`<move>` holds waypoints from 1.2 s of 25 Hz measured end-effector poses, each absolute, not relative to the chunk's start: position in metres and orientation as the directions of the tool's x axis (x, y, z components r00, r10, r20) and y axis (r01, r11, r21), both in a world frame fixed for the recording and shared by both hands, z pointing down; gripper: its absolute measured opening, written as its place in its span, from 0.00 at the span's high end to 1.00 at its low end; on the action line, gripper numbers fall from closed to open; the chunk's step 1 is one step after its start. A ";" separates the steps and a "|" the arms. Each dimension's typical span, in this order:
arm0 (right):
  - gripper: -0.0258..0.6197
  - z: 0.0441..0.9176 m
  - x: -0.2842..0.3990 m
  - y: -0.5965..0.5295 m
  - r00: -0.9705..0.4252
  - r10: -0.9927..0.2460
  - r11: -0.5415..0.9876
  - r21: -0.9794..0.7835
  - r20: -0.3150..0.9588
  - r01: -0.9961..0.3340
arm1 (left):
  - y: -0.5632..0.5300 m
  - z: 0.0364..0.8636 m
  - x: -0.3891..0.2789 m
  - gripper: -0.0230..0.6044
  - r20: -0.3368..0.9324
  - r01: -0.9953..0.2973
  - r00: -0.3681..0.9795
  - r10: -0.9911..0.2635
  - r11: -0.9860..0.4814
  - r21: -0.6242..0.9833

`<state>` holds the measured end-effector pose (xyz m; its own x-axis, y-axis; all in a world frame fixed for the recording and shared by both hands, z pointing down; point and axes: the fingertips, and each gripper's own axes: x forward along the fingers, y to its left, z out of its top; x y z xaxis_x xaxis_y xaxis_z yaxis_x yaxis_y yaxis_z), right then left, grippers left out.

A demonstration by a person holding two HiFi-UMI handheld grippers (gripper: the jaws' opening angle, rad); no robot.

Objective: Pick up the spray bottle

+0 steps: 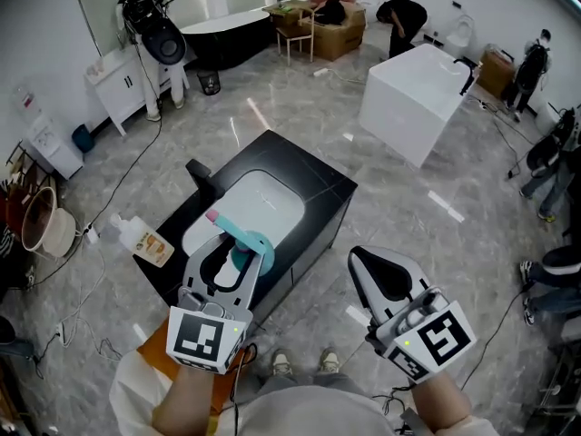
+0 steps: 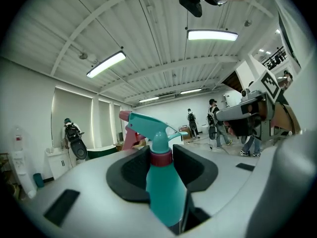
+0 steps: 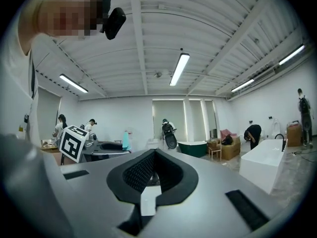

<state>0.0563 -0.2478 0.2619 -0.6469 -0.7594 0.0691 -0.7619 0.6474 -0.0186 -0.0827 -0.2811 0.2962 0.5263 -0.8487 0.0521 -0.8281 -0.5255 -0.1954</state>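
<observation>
From the head view we look down on a grey marble floor [image 1: 300, 116] and a black surface [image 1: 318, 184] with a white basin [image 1: 259, 203]. Near us, the left hand-held gripper [image 1: 241, 245] grips the teal spray bottle [image 1: 234, 231]; the right hand-held gripper [image 1: 368, 266] is off to the right.

In the left gripper view, the jaws clamp the spray bottle [image 2: 163, 187] just below its pink collar, and only the room shows behind it.

In the right gripper view, the right hand-held gripper [image 3: 152, 152] is closed and empty.

We judge the pick-up done, with nothing left but to hold it.

place: bathroom-fixture hall | evidence: white bathtub [image 1: 413, 98], dark bathtub [image 1: 227, 33], basin cabinet [image 1: 313, 184] (strip lights [image 3: 178, 69] overhead)
</observation>
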 end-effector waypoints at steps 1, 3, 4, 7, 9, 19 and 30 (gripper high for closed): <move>0.92 0.258 0.057 -0.245 -0.651 -0.756 0.652 -0.004 0.069 -0.758 | -0.278 0.292 -0.084 0.71 0.046 -0.829 0.526 -0.849 -0.524 -0.194; 0.92 0.254 0.057 -0.238 -0.659 -0.749 0.662 0.020 0.074 -0.750 | -0.271 0.286 -0.085 0.72 0.041 -0.832 0.524 -0.851 -0.522 -0.189; 0.92 0.253 0.057 -0.235 -0.662 -0.746 0.665 0.027 0.077 -0.746 | -0.268 0.283 -0.084 0.72 0.039 -0.833 0.524 -0.851 -0.521 -0.187; 0.92 0.252 0.062 -0.228 -0.664 -0.744 0.667 0.029 0.078 -0.744 | -0.257 0.281 -0.081 0.72 0.029 -0.831 0.529 -0.848 -0.524 -0.185; 0.92 0.256 0.064 -0.224 -0.665 -0.742 0.668 0.022 0.080 -0.743 | -0.251 0.286 -0.078 0.73 0.036 -0.826 0.533 -0.846 -0.529 -0.193; 0.92 0.296 0.072 -0.211 -0.652 -0.742 0.664 0.034 0.158 -0.747 | -0.229 0.323 -0.067 0.73 0.100 -0.801 0.566 -0.818 -0.575 -0.167; 0.92 0.316 0.071 -0.198 -0.681 -0.707 0.701 0.057 0.191 -0.711 | -0.213 0.365 -0.052 0.73 0.204 -0.777 0.562 -0.801 -0.596 -0.201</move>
